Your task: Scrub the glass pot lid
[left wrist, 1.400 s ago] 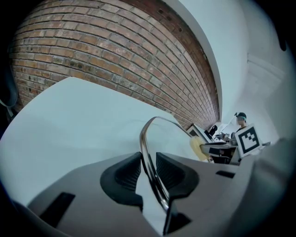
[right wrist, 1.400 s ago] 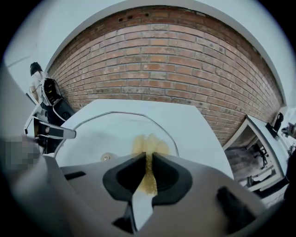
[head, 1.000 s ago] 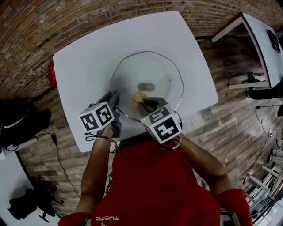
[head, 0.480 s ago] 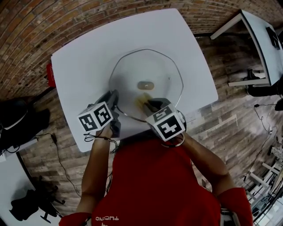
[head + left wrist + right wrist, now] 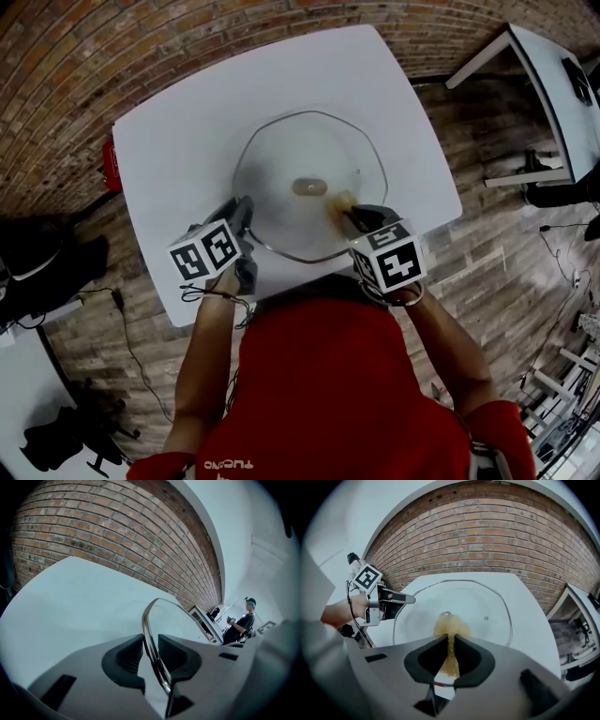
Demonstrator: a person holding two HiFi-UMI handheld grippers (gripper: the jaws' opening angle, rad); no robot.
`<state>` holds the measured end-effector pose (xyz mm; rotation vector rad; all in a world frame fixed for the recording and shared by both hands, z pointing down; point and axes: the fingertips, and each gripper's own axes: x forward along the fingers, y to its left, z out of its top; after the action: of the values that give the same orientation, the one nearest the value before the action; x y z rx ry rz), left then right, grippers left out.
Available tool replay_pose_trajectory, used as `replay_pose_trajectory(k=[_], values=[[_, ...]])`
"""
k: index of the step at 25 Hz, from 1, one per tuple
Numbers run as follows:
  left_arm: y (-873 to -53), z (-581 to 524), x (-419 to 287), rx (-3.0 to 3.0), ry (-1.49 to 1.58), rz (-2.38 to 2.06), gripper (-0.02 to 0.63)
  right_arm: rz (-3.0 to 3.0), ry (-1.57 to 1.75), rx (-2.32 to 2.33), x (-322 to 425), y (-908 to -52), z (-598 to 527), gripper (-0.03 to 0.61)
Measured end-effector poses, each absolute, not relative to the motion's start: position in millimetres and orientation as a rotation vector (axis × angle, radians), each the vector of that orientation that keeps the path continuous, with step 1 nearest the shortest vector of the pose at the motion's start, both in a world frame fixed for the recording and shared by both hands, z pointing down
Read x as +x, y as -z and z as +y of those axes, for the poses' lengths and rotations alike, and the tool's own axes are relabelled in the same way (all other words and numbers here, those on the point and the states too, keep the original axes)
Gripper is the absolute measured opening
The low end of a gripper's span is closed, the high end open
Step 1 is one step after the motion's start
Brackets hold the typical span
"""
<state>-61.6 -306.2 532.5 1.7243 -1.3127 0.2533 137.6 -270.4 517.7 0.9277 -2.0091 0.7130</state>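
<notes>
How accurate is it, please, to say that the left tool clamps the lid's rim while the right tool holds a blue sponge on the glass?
Only the colour is wrong: the sponge in the right tool is yellow-brown, not blue, as the right gripper view shows. The left tool does clamp the lid by its rim, and the sponge is on the glass.

Brick wall (image 5: 141, 37) red-brown, pale mortar, rising behind white table (image 5: 178, 141). White wall (image 5: 243, 536) meets brick at corner. Floor (image 5: 487, 272) grey-brown wood-look planks. Second white table (image 5: 562, 75) at far right, white leg angled out, dark item on top. Black cables (image 5: 127, 328) trail over floor at left, black bag-like bundle (image 5: 42, 262) nearby. Small red object (image 5: 110, 161) at white table's left edge. Light even, soft.
</notes>
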Motion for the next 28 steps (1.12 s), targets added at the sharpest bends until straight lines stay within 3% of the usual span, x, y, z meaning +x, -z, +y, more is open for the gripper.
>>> replay_pose_trajectory(k=[28], values=[[-531, -313, -61, 1.749, -0.274, -1.333, 0.11, -2.091, -0.68, 0.961, 72, -530, -351, 0.065]])
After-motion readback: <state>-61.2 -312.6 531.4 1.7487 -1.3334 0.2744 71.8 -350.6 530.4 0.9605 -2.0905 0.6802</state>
